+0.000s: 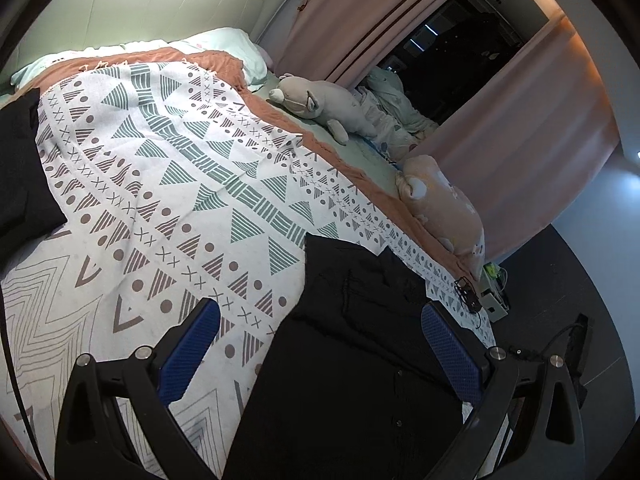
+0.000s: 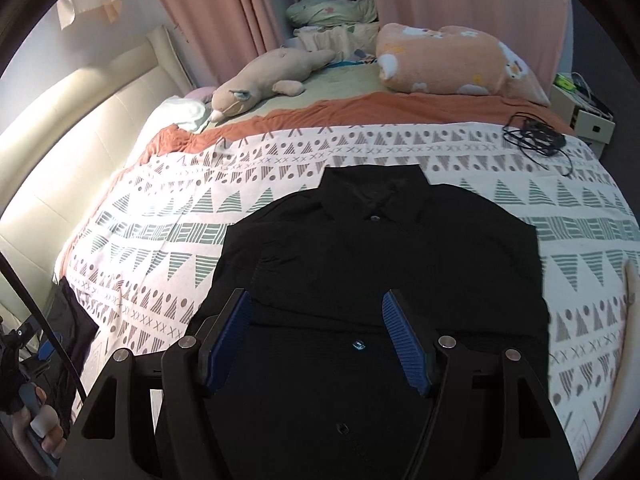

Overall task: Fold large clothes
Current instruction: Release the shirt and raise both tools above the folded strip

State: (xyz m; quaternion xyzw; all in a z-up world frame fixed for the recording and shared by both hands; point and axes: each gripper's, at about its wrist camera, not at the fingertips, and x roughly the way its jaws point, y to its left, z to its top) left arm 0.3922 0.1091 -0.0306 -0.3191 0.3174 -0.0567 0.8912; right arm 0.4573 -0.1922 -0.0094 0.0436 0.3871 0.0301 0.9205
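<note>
Right wrist view first: my right gripper (image 2: 316, 338) has its two blue pads (image 2: 230, 338) spread apart with nothing pinched between them, hovering above the black shirt (image 2: 380, 264). That shirt lies flat and front-up on the patterned blanket (image 2: 160, 216), collar toward the far side of the bed, sleeves tucked in so the outline is roughly rectangular, and a line of buttons runs down the middle between my fingers. Beyond the collar the blanket gives way to an orange sheet (image 2: 360, 108), then a plush animal (image 2: 264, 76) lying on its side and a peach pillow (image 2: 448, 60) near the pink curtains (image 2: 224, 4). A tangle of black cable (image 2: 532, 136) sits on the blanket's far right corner, just beside a small nightstand (image 2: 580, 116). At the lower left edge a hand (image 2: 38, 424) grips the other handle. From the left wrist view, my left gripper (image 1: 320, 344) is likewise wide open and holds nothing; its right finger overlaps the shirt (image 1: 352, 340) in the picture, its left one the bare blanket (image 1: 168, 168), and I cannot tell whether either touches the cloth. A second dark garment (image 1: 24, 168) lies at the left edge of the bed, well apart from the shirt. The cream headboard (image 1: 160, 0) rises behind the pillows.
</note>
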